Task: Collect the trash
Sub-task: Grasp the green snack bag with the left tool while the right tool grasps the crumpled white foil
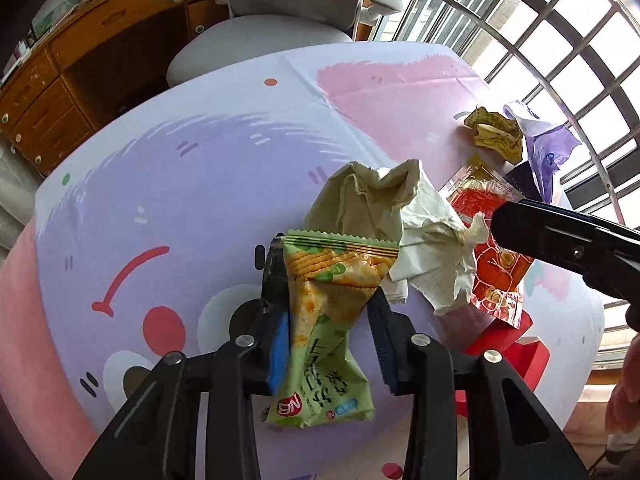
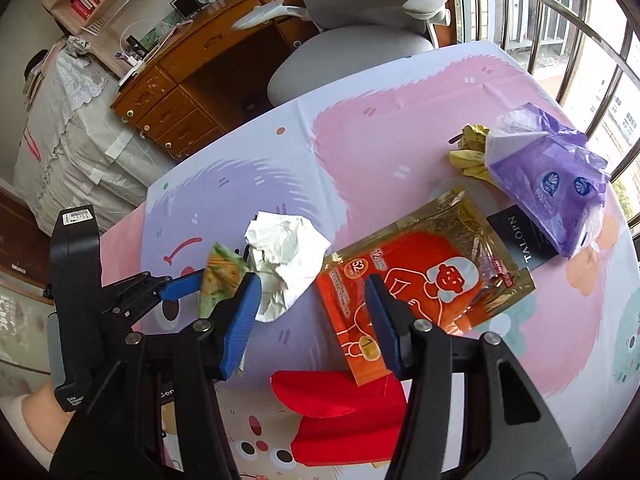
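My left gripper point(image 1: 328, 312) pinches a green cracker wrapper point(image 1: 328, 320) between its 2 blue pads, just above the cartoon tablecloth point(image 1: 168, 168). Beside it sits crumpled white paper point(image 2: 284, 256). My right gripper point(image 2: 314, 320) stands open over the red-and-gold pouch point(image 2: 424, 280), pads apparently not touching it. Farther off lie a purple bag point(image 2: 556, 184) and a yellow wrapper point(image 2: 472, 152).

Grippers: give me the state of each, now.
Left gripper: shut on the green snack wrapper.
Right gripper: open, holding nothing, above the red-and-gold packet.
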The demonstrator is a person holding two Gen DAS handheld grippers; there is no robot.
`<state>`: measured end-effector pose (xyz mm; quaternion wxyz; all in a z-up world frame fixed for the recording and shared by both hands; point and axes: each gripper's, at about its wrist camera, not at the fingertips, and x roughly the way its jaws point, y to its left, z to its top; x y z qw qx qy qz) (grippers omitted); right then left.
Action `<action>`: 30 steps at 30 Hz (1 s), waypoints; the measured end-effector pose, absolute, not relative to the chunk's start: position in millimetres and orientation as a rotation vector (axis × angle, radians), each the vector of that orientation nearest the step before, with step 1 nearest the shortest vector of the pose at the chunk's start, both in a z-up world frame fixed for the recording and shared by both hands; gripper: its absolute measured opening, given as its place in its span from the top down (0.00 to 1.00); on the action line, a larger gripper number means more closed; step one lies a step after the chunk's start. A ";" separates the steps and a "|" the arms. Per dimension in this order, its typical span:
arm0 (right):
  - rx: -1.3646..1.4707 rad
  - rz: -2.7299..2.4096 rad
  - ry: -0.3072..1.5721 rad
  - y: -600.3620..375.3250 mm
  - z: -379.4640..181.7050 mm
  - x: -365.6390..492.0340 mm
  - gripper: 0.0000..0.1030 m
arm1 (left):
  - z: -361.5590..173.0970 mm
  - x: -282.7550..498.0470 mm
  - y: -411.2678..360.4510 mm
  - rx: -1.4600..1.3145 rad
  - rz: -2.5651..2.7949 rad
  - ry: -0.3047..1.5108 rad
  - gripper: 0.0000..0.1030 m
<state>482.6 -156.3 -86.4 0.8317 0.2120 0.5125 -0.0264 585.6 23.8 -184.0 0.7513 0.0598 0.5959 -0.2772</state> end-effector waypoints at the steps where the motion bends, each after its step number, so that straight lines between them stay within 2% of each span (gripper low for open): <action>1: 0.451 -0.056 1.095 -154.9 -90.4 488.0 0.51 | -185.6 585.8 27.5 0.112 -0.594 1.301 0.71; 2: 0.451 -0.053 1.102 -153.2 -94.1 493.4 0.51 | -186.5 584.9 31.2 0.102 -0.586 1.298 0.78; 5: 0.439 -0.037 1.121 -145.6 -104.7 509.5 0.51 | -185.5 579.4 43.0 0.077 -0.562 1.283 0.81; 14: 0.375 -0.015 1.196 -116.8 -145.8 547.1 0.51 | -163.0 547.8 92.7 0.010 -0.465 1.245 0.84; 15: 0.361 -0.013 1.198 -113.0 -149.3 549.1 0.54 | -160.3 542.1 96.8 0.007 -0.452 1.242 0.84; 17: 0.336 -0.007 1.191 -105.7 -152.2 550.4 0.71 | -151.5 529.2 107.0 -0.007 -0.431 1.234 0.84; 18: 0.332 -0.001 1.190 -102.5 -152.5 550.0 0.73 | -146.1 521.5 110.7 -0.015 -0.420 1.227 0.84; 24: 0.286 0.081 1.148 -81.7 -124.3 521.1 0.76 | -102.1 463.5 126.9 -0.066 -0.344 1.174 0.84; 30: 0.262 0.194 1.070 -82.2 -69.6 443.5 0.76 | -55.7 374.4 118.8 -0.124 -0.263 1.108 0.84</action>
